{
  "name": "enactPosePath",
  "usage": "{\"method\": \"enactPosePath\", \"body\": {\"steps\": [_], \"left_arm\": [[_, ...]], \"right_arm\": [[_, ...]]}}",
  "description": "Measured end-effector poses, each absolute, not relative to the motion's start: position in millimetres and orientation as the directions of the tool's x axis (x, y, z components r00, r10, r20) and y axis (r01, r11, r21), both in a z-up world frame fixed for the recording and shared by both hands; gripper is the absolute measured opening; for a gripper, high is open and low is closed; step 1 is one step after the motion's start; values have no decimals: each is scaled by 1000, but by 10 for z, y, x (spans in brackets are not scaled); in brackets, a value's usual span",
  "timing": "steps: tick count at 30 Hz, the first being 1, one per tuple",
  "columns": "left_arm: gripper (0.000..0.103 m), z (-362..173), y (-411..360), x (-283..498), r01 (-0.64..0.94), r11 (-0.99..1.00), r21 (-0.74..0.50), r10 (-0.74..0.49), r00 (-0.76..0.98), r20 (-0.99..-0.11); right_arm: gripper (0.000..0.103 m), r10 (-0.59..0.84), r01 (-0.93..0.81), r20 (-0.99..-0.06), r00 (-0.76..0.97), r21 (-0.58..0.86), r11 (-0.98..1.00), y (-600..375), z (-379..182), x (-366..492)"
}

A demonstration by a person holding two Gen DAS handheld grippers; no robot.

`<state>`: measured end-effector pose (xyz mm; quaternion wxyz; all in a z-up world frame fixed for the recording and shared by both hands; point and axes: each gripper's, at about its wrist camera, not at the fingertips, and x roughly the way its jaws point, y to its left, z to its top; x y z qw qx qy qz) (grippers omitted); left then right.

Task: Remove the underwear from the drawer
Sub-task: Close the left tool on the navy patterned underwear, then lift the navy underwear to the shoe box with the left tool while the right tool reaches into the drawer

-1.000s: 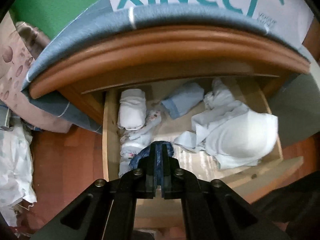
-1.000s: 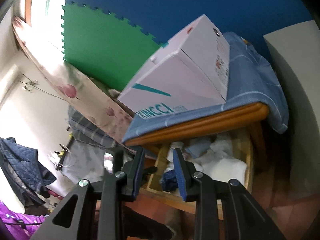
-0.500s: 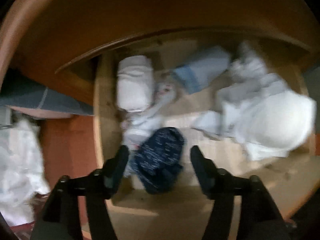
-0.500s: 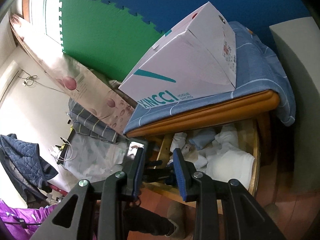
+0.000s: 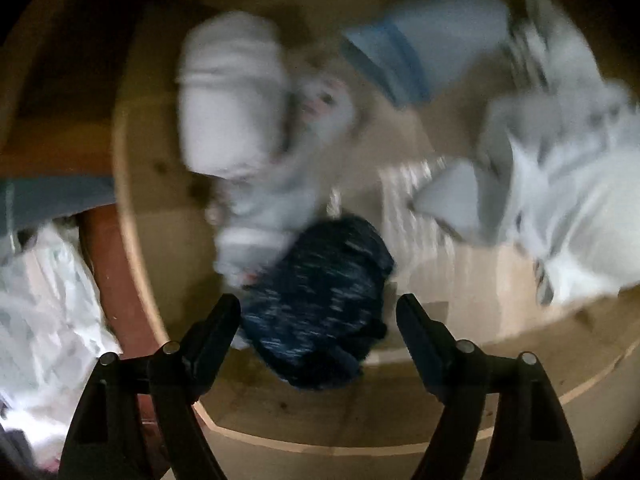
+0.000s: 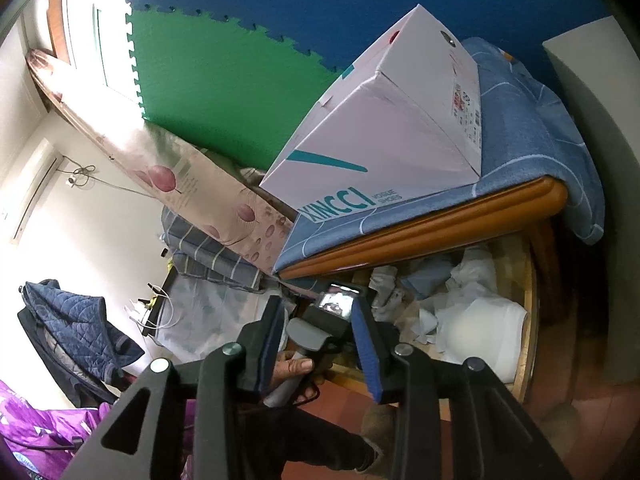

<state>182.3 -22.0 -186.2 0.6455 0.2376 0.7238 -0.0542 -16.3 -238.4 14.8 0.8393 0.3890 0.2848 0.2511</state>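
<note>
The left wrist view looks steeply down into the open wooden drawer [image 5: 128, 240], and the picture is blurred. A dark navy patterned underwear [image 5: 332, 264] lies bunched at the drawer's front. My left gripper [image 5: 318, 302] straddles its near end with jaws wide and still opening; the pads do not press on it. A white rolled garment [image 5: 232, 108], a light blue folded piece [image 5: 404, 52] and a white bra [image 5: 580, 220] lie further in. My right gripper [image 6: 317, 304] hovers in front of the drawer [image 6: 528, 320], jaws opening, nothing between them. Beyond it a hand [image 6: 294, 366] holds the left gripper's handle.
A white XINCCI shoe box [image 6: 384, 136] rests on a blue cloth [image 6: 532, 132] over the wooden top [image 6: 440, 224] above the drawer. A white plastic bag [image 5: 40, 300] lies left of the drawer. A navy quilted jacket [image 6: 68, 328] hangs at far left.
The left gripper, shut on the navy underwear a second ago, has opened wide and dropped closer into the drawer; the underwear now lies loose there. The right gripper's jaws widened slightly.
</note>
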Motion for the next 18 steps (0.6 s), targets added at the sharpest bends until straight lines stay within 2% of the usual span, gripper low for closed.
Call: {"method": "enactPosePath", "body": {"steps": [2, 4, 5, 6, 10, 14, 16, 18], "left_arm": [[77, -1886, -234, 1815, 419, 881, 219, 271, -68, -960], [70, -1911, -197, 1830, 399, 901, 169, 224, -95, -970], [47, -1915, -149, 1857, 391, 907, 158, 211, -97, -973], [32, -1918, -120, 1876, 381, 910, 162, 210, -88, -974], [24, -1798, 94, 1990, 289, 955, 68, 88, -57, -994], [24, -1557, -12, 1875, 347, 932, 100, 80, 71, -994], [24, -1452, -18, 1785, 328, 945, 1, -13, 42, -999], [24, -1262, -73, 1642, 355, 935, 13, -28, 110, -993]], "right_arm": [[37, 646, -197, -279, 710, 803, 563, -2397, 135, -158], [37, 648, -192, -277, 709, 809, 556, -2408, 121, -153], [37, 648, -189, -278, 710, 810, 555, -2411, 117, -151], [37, 646, -187, -280, 710, 810, 556, -2414, 116, -149], [37, 637, -171, -296, 711, 807, 566, -2401, 103, -128], [37, 619, -135, -322, 716, 807, 575, -2431, 56, -109], [37, 600, -105, -346, 721, 801, 589, -2458, 20, -98], [37, 586, -60, -386, 712, 798, 599, -2474, -50, -61]]}}
